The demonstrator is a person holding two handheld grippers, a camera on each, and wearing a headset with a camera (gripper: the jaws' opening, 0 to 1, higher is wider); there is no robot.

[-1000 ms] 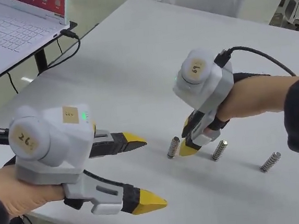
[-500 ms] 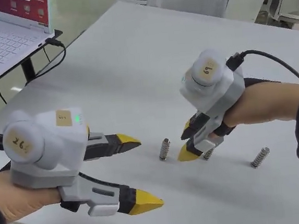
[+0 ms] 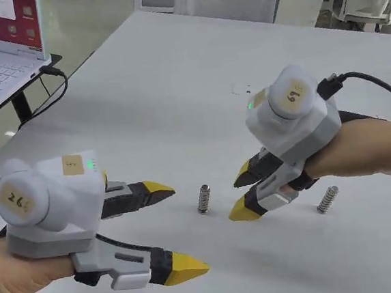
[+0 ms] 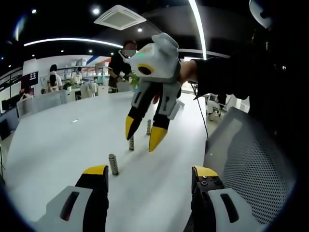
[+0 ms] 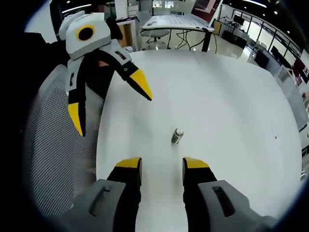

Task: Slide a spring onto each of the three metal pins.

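L tongs (image 3: pixel 185 227) lower left of head view, spread wide, empty. R tongs (image 3: pixel 237 199) mid-frame, jaws parted a little, nothing held, tips low over the bench (image 3: pixel 176 86). First spring (image 3: pixel 204 198) stands just left of them, second spring (image 3: pixel 328 199) to their right, third spring (image 4: pixel 131 143) right by the R tips in the left gripper view. Risk: a sloppy tip swing clips one, topples it, prob. sends it rolling. Pins inside? Too small to tell.

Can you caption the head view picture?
Left gripper and right gripper, both open, flank an upright spring on the table.
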